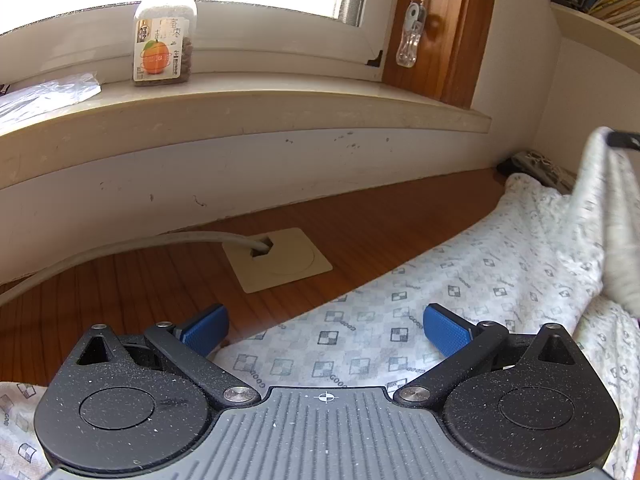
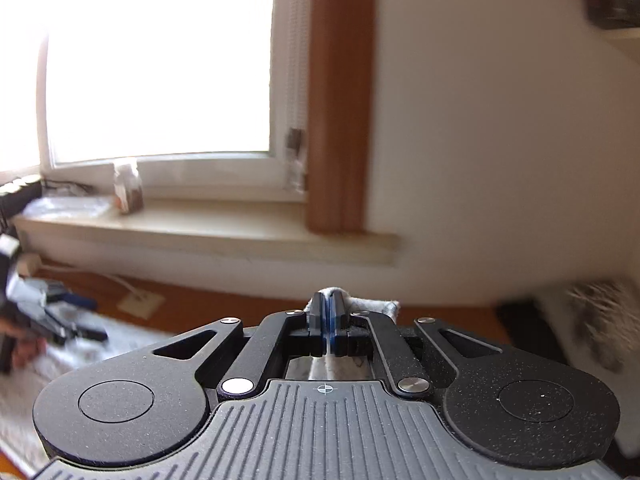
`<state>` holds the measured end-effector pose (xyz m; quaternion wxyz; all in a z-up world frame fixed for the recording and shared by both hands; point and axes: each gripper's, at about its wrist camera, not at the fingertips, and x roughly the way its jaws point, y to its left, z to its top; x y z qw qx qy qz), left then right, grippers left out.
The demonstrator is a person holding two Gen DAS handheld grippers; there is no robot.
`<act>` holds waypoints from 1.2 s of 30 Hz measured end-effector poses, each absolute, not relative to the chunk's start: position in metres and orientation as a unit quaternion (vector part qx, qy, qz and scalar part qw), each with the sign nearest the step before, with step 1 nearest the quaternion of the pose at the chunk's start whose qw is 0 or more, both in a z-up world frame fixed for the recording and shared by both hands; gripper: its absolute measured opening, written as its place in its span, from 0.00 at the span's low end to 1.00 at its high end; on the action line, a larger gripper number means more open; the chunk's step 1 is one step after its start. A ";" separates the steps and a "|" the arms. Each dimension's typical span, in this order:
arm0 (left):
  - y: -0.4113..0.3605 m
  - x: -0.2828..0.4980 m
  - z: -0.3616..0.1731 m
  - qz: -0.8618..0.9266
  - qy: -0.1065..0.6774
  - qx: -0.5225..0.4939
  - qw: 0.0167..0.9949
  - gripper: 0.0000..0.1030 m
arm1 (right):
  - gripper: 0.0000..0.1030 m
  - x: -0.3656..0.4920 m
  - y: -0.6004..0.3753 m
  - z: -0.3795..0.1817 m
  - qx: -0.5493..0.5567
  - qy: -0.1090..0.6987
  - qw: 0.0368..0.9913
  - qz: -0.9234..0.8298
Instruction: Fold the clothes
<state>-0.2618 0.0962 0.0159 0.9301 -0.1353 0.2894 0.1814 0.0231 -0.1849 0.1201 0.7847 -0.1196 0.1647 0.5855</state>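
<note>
Clearly the right gripper (image 2: 328,314) has its blue pads pinched tight on a bunched edge of the white patterned garment (image 1: 400,320), lifting that corner clear of the wooden desk (image 1: 140,280), presumably to carry it over for a fold; the left gripper (image 1: 326,330) hangs with jaws wide, empty, over the cloth's near edge. Most of the garment lies flat on the desk. Bare wood lies left of it; the wall, the grey cable (image 1: 120,246) and the windowsill (image 1: 240,112) hem in the far side
</note>
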 end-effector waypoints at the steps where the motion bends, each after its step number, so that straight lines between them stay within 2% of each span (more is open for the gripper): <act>1: 0.096 -0.262 0.016 0.181 0.289 -0.136 0.930 1.00 | 0.04 0.026 -0.173 0.116 -0.121 0.172 0.780 0.590; 6: 0.096 -0.261 0.016 0.180 0.292 -0.136 0.929 1.00 | 0.12 0.030 -0.161 0.075 -0.155 0.202 0.772 0.583; 9: 0.096 -0.261 0.015 0.181 0.294 -0.135 0.929 1.00 | 0.27 0.038 -0.188 0.053 -0.163 0.228 0.772 0.570; 11: 0.096 -0.261 0.015 0.180 0.295 -0.133 0.929 1.00 | 0.40 0.043 -0.208 0.040 -0.168 0.244 0.772 0.563; 15: 0.095 -0.260 0.014 0.178 0.297 -0.130 0.929 1.00 | 0.46 0.044 -0.237 0.020 -0.171 0.268 0.765 0.560; 19: 0.097 -0.260 0.014 0.178 0.295 -0.132 0.929 1.00 | 0.46 0.045 -0.243 0.005 -0.171 0.286 0.761 0.557; 20: 0.097 -0.260 0.014 0.178 0.295 -0.132 0.929 1.00 | 0.40 0.046 -0.242 0.003 -0.170 0.291 0.758 0.559; 21: 0.097 -0.260 0.014 0.178 0.295 -0.133 0.929 1.00 | 0.29 0.047 -0.241 0.001 -0.167 0.294 0.755 0.562; 22: 0.097 -0.260 0.015 0.177 0.295 -0.133 0.929 1.00 | 0.03 0.047 -0.239 0.002 -0.163 0.295 0.750 0.570; 33: 0.096 -0.260 0.015 0.176 0.296 -0.130 0.930 1.00 | 0.03 0.024 -0.176 0.090 -0.087 0.213 0.725 0.649; 36: 0.096 -0.260 0.015 0.175 0.296 -0.131 0.930 1.00 | 0.08 0.012 -0.152 0.095 -0.075 0.211 0.711 0.666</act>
